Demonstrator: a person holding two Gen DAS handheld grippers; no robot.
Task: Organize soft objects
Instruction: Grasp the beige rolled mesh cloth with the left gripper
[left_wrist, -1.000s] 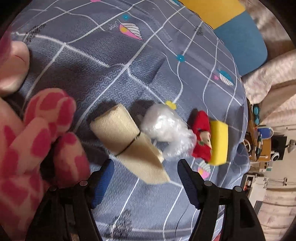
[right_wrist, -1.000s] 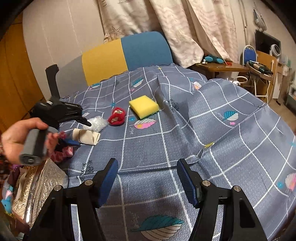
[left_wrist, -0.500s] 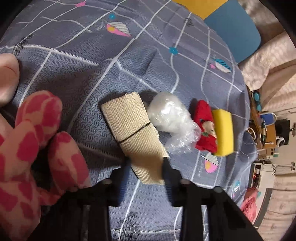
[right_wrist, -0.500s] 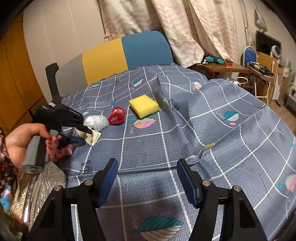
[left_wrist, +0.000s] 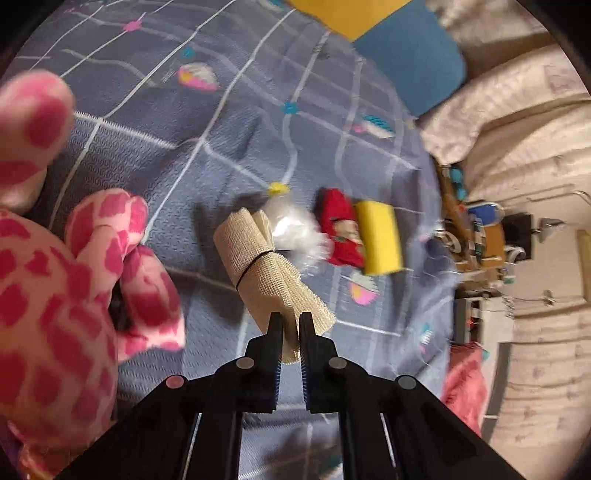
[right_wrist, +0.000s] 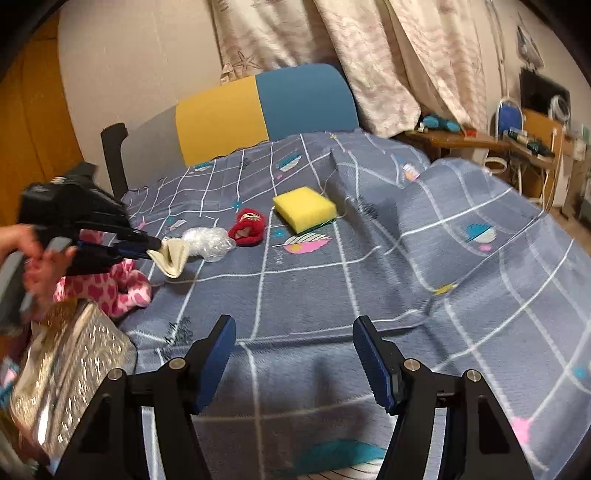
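My left gripper (left_wrist: 290, 320) is shut on the near end of a beige mesh roll (left_wrist: 258, 258) tied with a black band, and the roll hangs lifted off the bedspread. From the right wrist view the same left gripper (right_wrist: 157, 245) holds the beige roll (right_wrist: 173, 258) in the air at the left. Behind it lie a clear plastic wad (left_wrist: 291, 230) (right_wrist: 208, 242), a red plush toy (left_wrist: 341, 232) (right_wrist: 247, 229) and a yellow sponge (left_wrist: 380, 238) (right_wrist: 304, 208). My right gripper (right_wrist: 293, 354) stands open over the near blanket, holding nothing.
A pink spotted plush toy (left_wrist: 55, 288) (right_wrist: 110, 291) lies at the left edge of the grey grid bedspread (right_wrist: 332, 280). A silvery foil bag (right_wrist: 70, 373) stands at the lower left. A yellow and blue headboard (right_wrist: 266, 107) is behind, a cluttered desk (right_wrist: 480, 136) to the right.
The left gripper's fingers came together on the end of the beige roll, then raised it off the bedspread. The right gripper stayed still.
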